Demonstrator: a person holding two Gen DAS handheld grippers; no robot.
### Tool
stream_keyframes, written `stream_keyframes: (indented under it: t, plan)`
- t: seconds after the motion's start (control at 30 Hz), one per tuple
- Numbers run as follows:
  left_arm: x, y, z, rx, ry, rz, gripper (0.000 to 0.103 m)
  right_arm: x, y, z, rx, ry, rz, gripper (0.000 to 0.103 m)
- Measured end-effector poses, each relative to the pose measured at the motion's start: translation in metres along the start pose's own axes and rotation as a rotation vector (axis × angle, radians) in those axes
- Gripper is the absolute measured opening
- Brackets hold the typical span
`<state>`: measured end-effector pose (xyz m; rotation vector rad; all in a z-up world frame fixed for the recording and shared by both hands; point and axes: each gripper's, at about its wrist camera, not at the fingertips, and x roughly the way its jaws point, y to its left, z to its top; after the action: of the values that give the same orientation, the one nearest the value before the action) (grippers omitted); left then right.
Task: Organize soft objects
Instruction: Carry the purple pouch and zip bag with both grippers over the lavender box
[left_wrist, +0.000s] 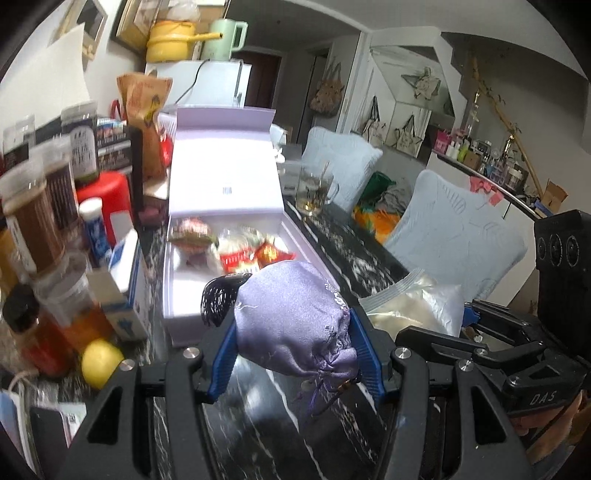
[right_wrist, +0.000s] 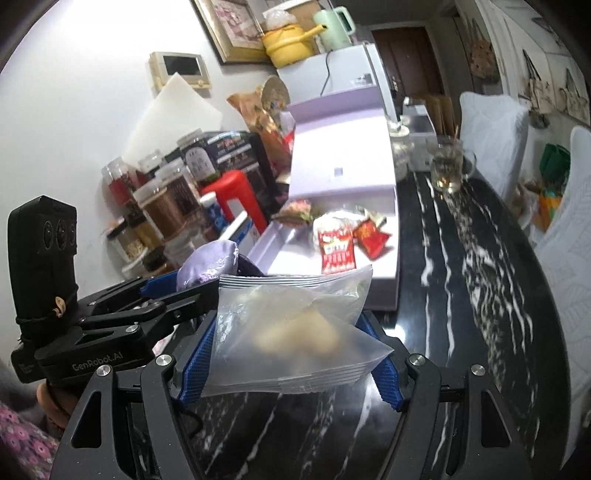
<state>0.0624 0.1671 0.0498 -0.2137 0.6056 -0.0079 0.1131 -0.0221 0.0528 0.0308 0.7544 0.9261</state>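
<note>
My left gripper (left_wrist: 295, 332) is shut on a lilac satin pouch (left_wrist: 291, 314) with a dark tassel, held above the black marble table (left_wrist: 258, 424). My right gripper (right_wrist: 291, 332) is shut on a clear zip bag (right_wrist: 291, 332) holding something pale and soft; the zip bag (left_wrist: 417, 306) also shows in the left wrist view, to the right of the pouch. Just beyond both stands an open lilac box (left_wrist: 177, 299), its lid raised. Inside lie several snack packets, red and white ones (right_wrist: 336, 247) among them. The pouch (right_wrist: 210, 266) appears left of the bag in the right wrist view.
Jars (left_wrist: 33, 214), a red stool (left_wrist: 107, 199), small cartons and a lemon (left_wrist: 101, 363) crowd the table's left side. A glass mug of tea (left_wrist: 314, 188) stands right of the box. Pale blue covered chairs (left_wrist: 454, 229) line the table's right edge.
</note>
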Motion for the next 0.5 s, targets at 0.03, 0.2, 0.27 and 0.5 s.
stream_keyframes:
  t: [0.03,0.2,0.27,0.5]
  plan:
    - [0.000,0.001,0.004,0.000,-0.010,0.004,0.057,-0.001,0.000,0.004,-0.005,-0.007,-0.002,0.074]
    - [0.001,0.002,0.023,0.016,-0.054,-0.001,0.056,0.000,0.000,0.025,-0.030,-0.037,-0.008,0.074]
    - [0.002,0.001,0.031,0.027,-0.073,0.002,0.057,0.001,-0.002,0.032,-0.038,-0.047,-0.008,0.074]
    - [0.013,0.005,0.056,0.032,-0.122,0.003,0.057,0.005,-0.009,0.064,-0.068,-0.088,-0.012,0.074]
